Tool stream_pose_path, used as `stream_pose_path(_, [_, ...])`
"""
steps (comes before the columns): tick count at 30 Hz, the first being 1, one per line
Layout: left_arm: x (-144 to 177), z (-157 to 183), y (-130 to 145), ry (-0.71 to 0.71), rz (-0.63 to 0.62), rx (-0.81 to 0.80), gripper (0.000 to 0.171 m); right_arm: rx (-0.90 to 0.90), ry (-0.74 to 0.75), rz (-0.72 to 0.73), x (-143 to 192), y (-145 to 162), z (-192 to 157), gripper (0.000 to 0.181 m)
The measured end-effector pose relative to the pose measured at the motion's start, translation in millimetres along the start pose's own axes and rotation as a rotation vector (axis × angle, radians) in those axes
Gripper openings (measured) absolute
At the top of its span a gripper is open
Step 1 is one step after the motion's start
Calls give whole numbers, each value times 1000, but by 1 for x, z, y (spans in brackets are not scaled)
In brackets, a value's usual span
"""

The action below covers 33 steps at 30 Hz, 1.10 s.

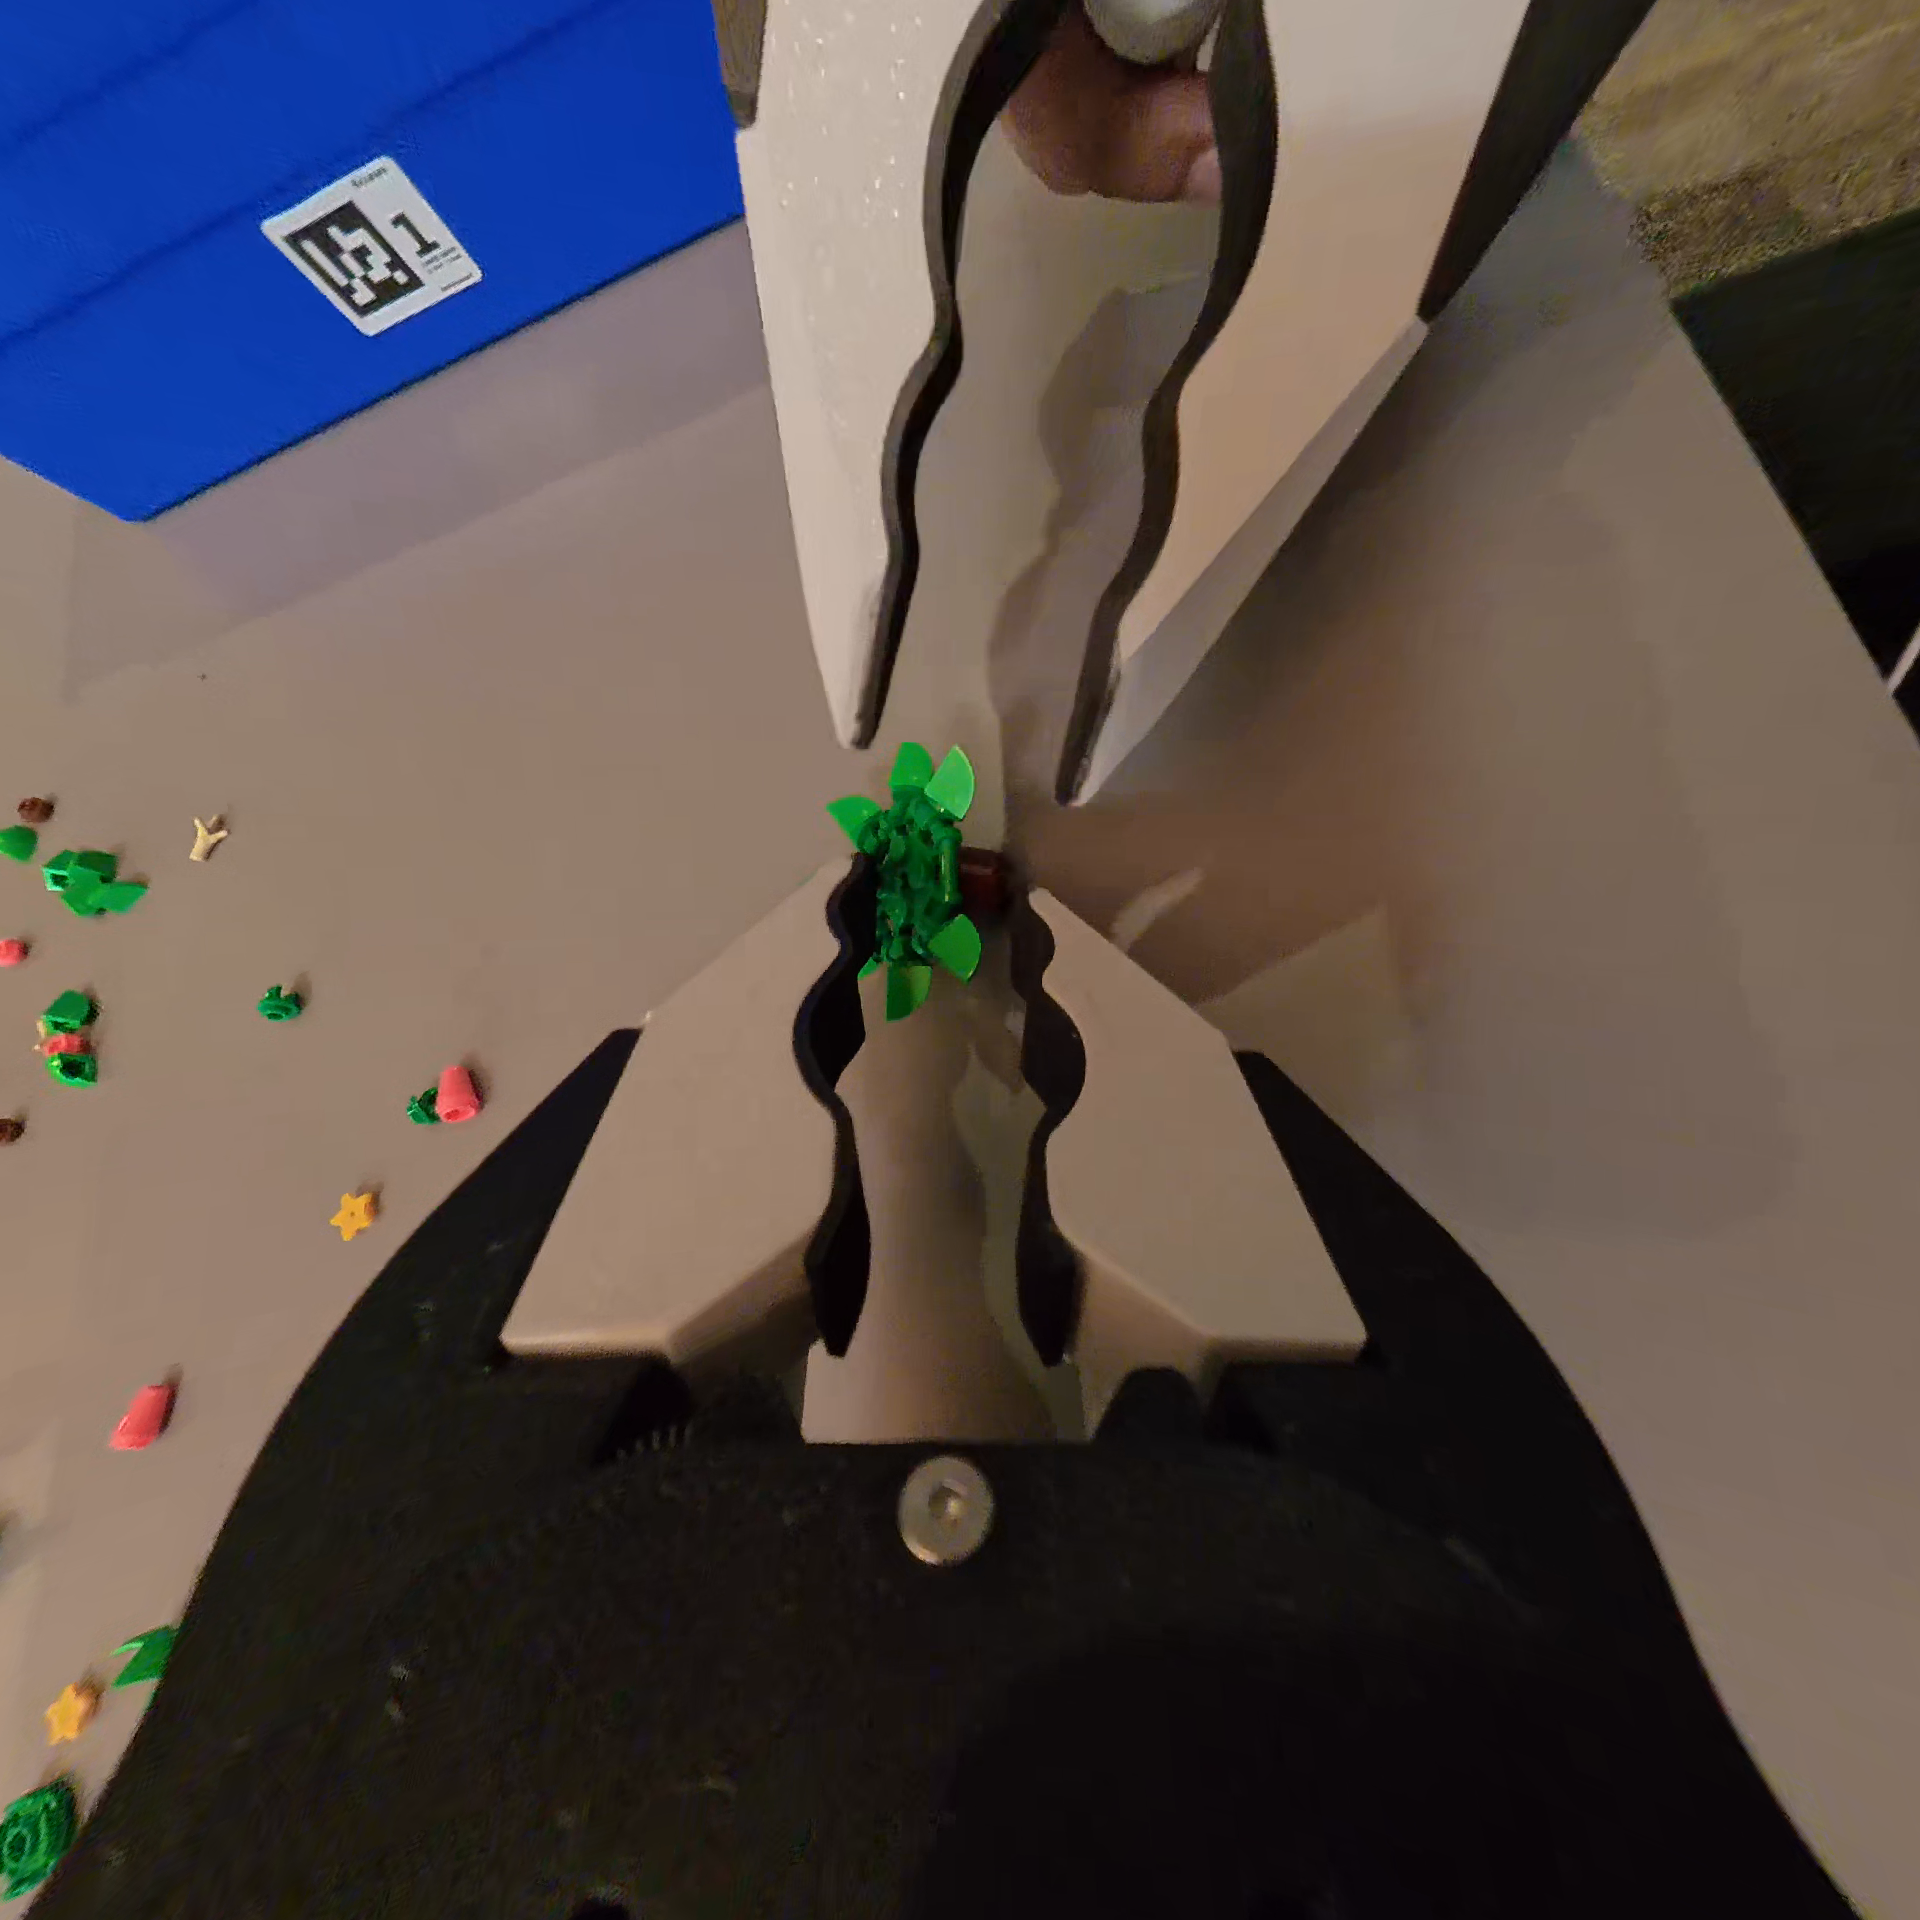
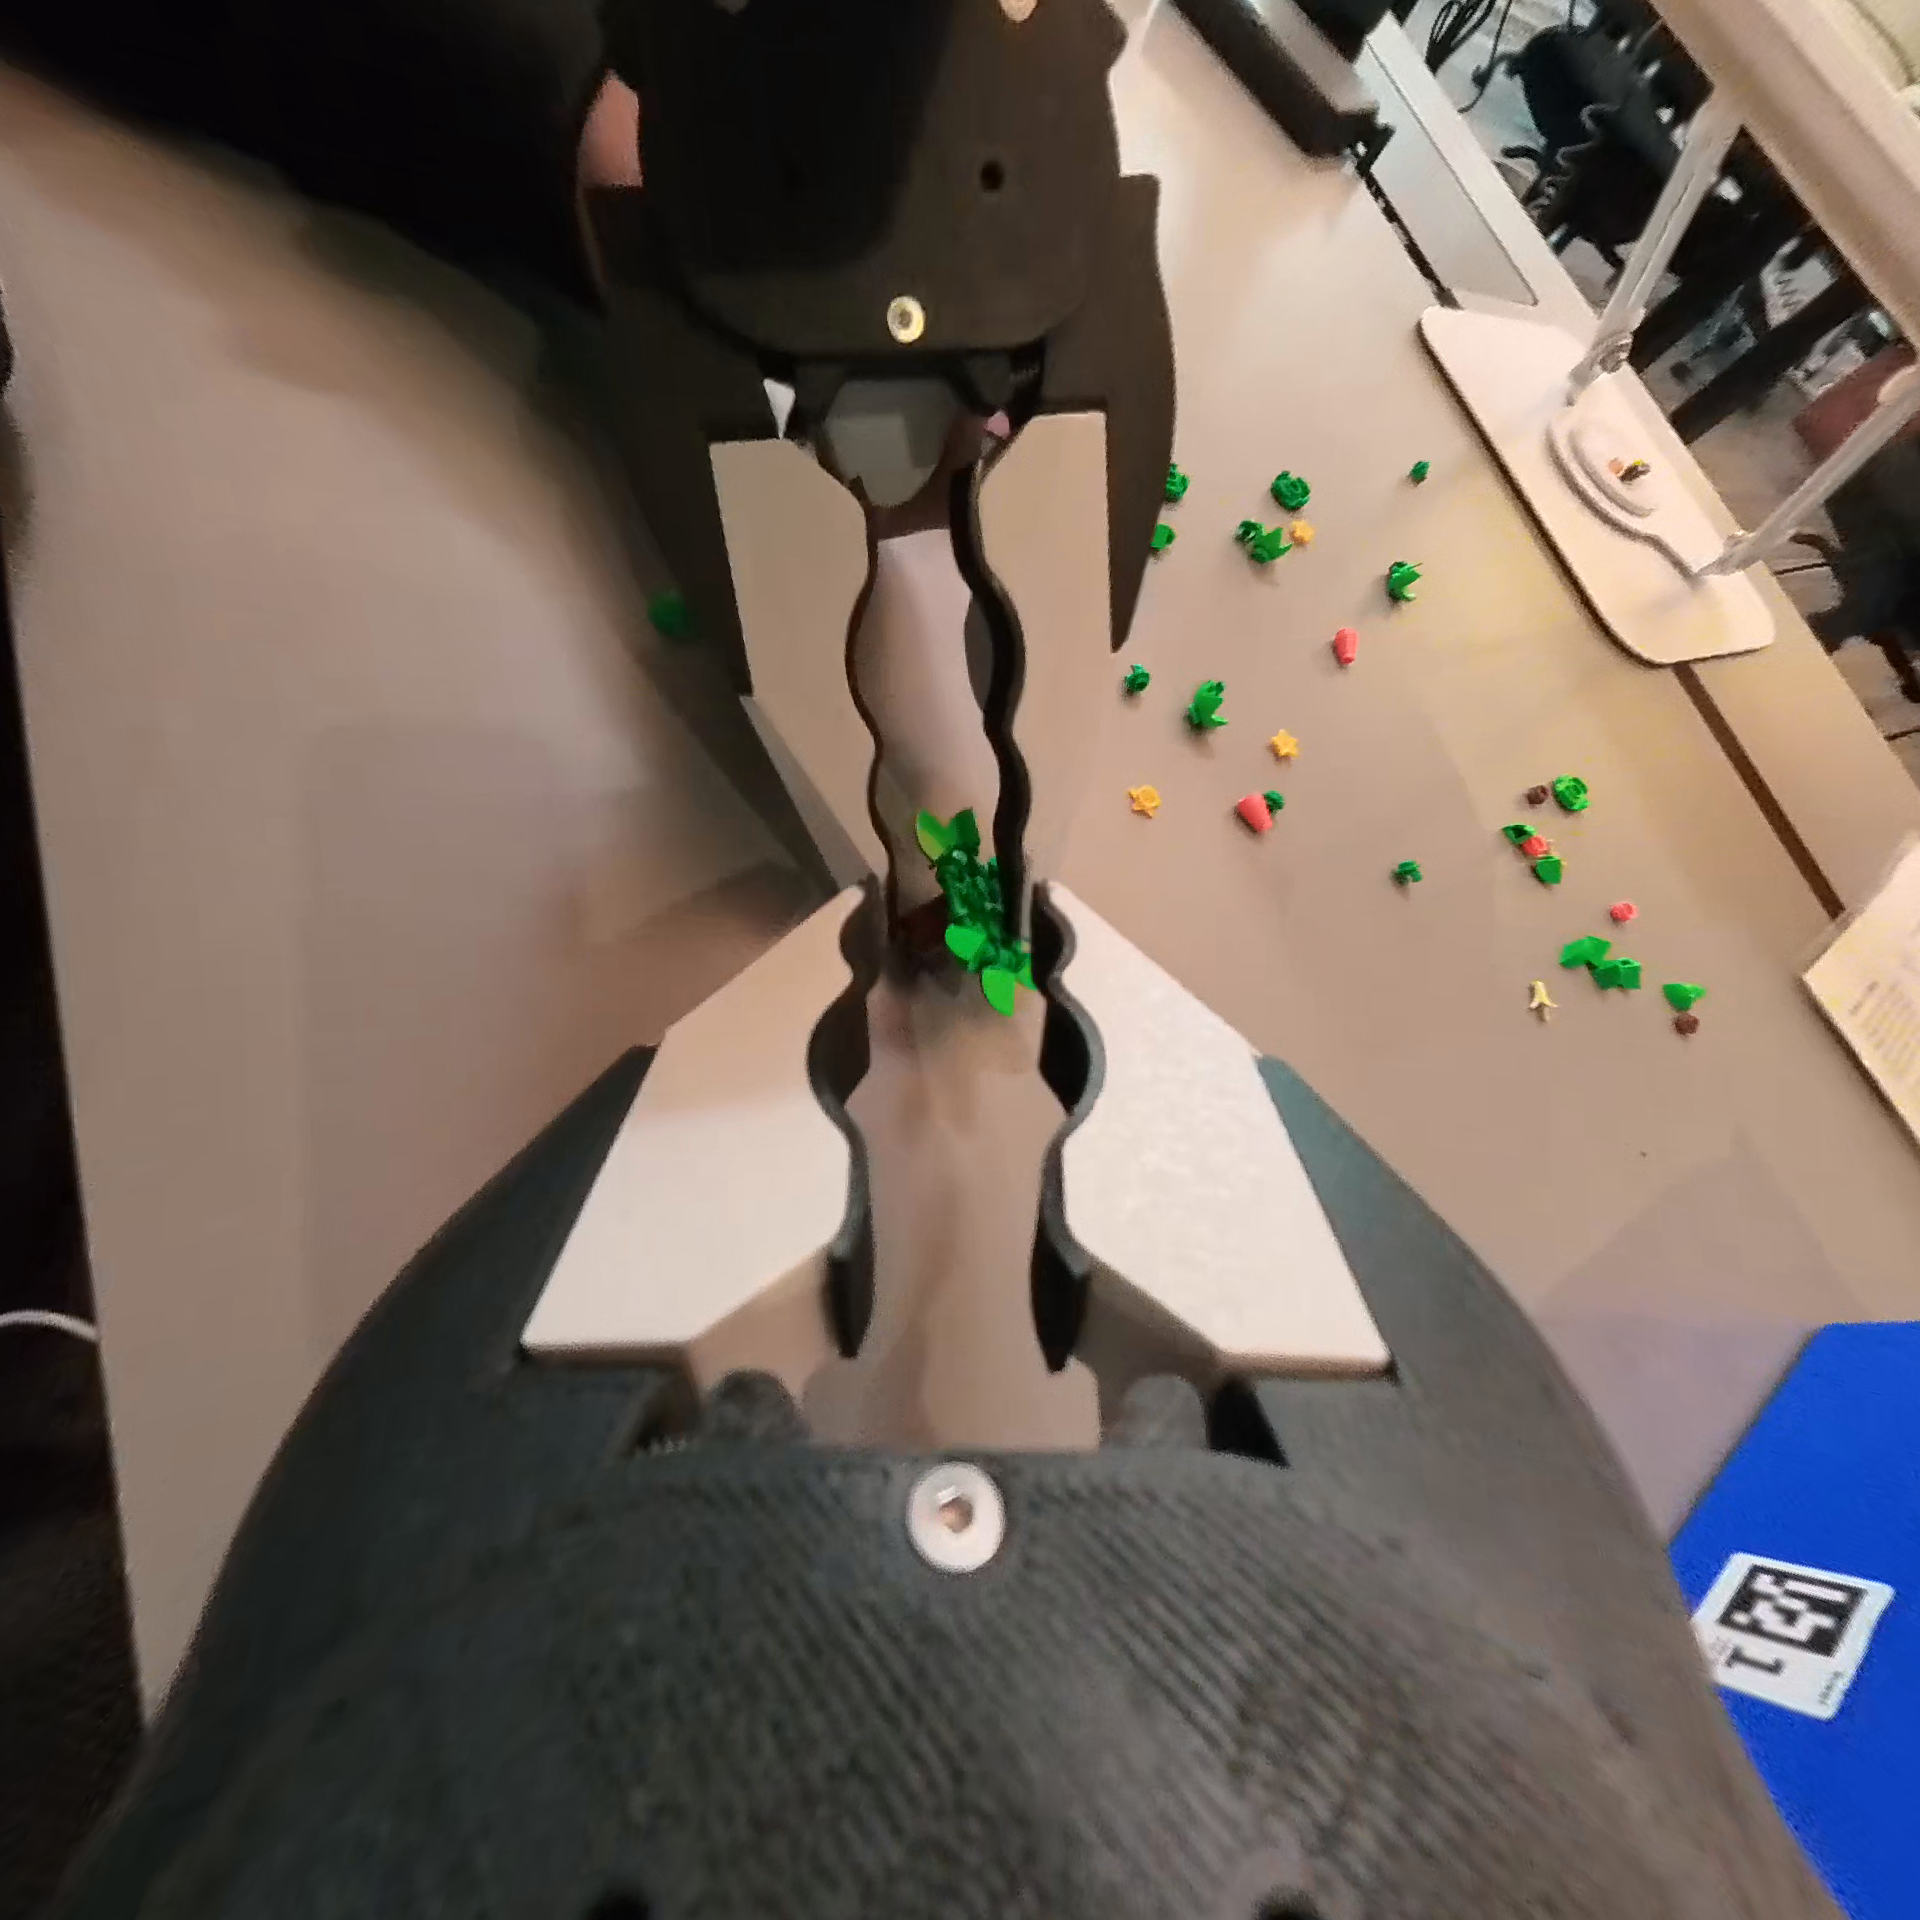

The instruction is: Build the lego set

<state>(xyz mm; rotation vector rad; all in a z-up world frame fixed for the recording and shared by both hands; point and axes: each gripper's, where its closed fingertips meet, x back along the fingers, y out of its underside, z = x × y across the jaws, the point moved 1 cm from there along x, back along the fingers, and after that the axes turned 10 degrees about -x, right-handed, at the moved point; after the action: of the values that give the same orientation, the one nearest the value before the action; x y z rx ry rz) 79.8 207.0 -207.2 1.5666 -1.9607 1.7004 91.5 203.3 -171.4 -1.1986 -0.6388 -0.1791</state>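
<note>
While your left gripper (image 1: 940,883) clamps the leafy green assembly (image 1: 914,883), your right gripper (image 2: 951,914) stands open just beside it — next, fetch another loose piece (image 2: 1257,810).

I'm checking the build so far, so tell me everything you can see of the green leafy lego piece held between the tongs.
The green leafy lego cluster looks like glossy plastic: a dark green bushy core with brighter rounded leaves fanning out at both ends, and a small reddish-brown piece on one side. It sits off the table, pinched at the tips of the left tongs. The right tongs meet it from the opposite direction.
</note>
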Motion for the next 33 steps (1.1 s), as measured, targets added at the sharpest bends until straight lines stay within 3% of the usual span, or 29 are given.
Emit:
stream_pose_path(4, [1, 2, 1, -18, -8, -19, 21, 58, 38, -88, -9, 14, -4, 31])
stream_pose_path(9, [6, 9, 1, 4, 12, 5, 21, 106, 112, -116, -11, 17, -7, 5])
stream_pose_path(13, [11, 14, 0, 4, 15, 38, 27, 182, 165, -138, -15, 21, -15, 5])
stream_pose_path(19, [35, 20, 7, -57, 48, 207, 36, 365, 290, -127, -22, 14, -23, 4])
stream_pose_path(23, [58, 17, 12, -114, 115, 330, 39, 435, 287, -149, -30, 13, -32, 4])
stream_pose_path(29, [66, 12, 17, -82, 176, 529, 40, 397, 275, -119, -31, 5, -38, 12])
stream_pose_path(33, [59, 15, 23, -29, 138, 615, 38, 182, 187, -58, -29, 2, -45, 30])
